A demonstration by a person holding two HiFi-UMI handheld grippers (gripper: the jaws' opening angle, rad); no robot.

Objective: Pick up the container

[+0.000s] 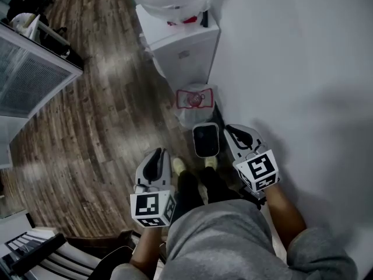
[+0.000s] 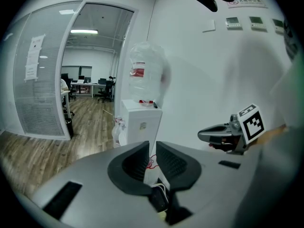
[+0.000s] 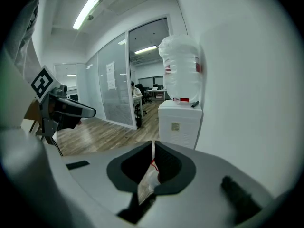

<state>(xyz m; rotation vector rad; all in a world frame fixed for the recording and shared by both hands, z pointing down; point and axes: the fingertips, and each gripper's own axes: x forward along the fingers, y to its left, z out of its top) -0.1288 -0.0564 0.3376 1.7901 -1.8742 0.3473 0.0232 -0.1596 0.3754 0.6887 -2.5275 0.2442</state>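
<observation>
In the head view a small white container with a dark lid (image 1: 206, 139) stands on the wood floor by the white wall, just ahead of the person's shoes. My right gripper (image 1: 233, 130) hovers close to its right side, shut and empty. To the container's lower left my left gripper (image 1: 156, 155) hangs with its jaws together and nothing between them. The left gripper view looks past its own shut jaws (image 2: 152, 144) down at the container's dark top (image 2: 159, 199). In the right gripper view the jaws (image 3: 153, 144) frame a plastic bag with red print (image 3: 150, 173).
A white water dispenser (image 1: 183, 46) with a big clear bottle (image 2: 145, 72) stands against the wall beyond the container. A bin lined with a red-printed bag (image 1: 195, 100) sits between them. A glass partition (image 2: 40, 80) lies to the left, with wood floor (image 1: 99, 121) between.
</observation>
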